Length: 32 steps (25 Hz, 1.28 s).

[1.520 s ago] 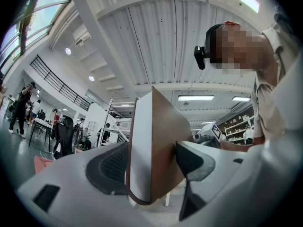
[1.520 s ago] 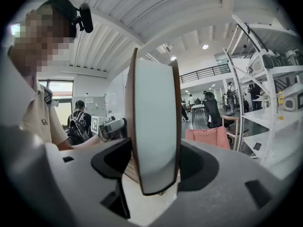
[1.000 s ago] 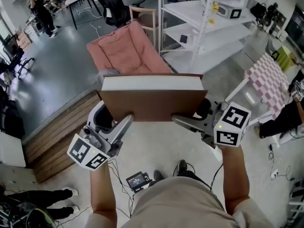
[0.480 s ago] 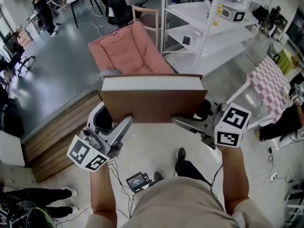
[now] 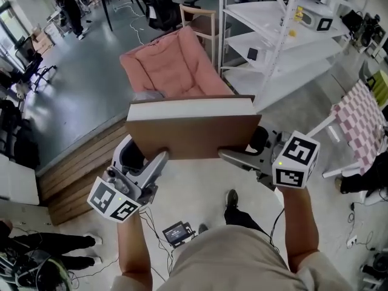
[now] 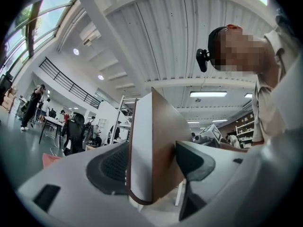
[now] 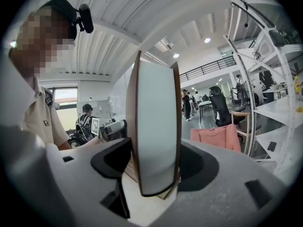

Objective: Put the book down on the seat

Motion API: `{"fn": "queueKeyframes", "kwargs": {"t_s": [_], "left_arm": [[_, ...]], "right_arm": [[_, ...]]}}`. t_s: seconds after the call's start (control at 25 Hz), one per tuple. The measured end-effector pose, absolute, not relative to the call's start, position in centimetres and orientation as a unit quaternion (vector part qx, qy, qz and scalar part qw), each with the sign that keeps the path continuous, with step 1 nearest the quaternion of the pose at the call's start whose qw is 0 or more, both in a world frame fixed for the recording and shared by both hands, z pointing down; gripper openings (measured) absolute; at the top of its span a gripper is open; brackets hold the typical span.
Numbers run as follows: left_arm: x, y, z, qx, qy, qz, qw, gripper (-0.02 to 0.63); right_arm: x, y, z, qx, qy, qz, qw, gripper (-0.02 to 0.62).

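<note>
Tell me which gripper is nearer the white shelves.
Right. The right gripper holds the book end toward the shelves; the left gripper holds the far end.

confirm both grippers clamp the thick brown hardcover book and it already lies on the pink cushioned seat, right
No: the head view shows the thick brown hardcover book held in the air, short of the pink cushioned seat. The left gripper and right gripper do clamp it.
</note>
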<state>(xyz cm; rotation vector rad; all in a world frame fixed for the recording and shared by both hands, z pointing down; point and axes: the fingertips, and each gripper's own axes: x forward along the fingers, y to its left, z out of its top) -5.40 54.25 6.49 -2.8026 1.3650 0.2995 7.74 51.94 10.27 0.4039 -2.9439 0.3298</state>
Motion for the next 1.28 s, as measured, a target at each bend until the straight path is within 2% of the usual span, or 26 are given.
{"fn": "queueKeyframes", "kwargs": {"t_s": [0.44, 1.28], "left_arm": [[-2.3, 44.5, 7.5, -0.875, 0.477, 0.083, -0.007, 0.296], [2.9, 33.0, 8.3, -0.872, 0.485, 0.059, -0.013, 0.296]], "right_arm": [[10.6, 41.3, 11.5, 0.092, -0.984, 0.129, 0.077, 0.284], [15.5, 29.8, 12.8, 0.083, -0.985, 0.142, 0.061, 0.284]]}}
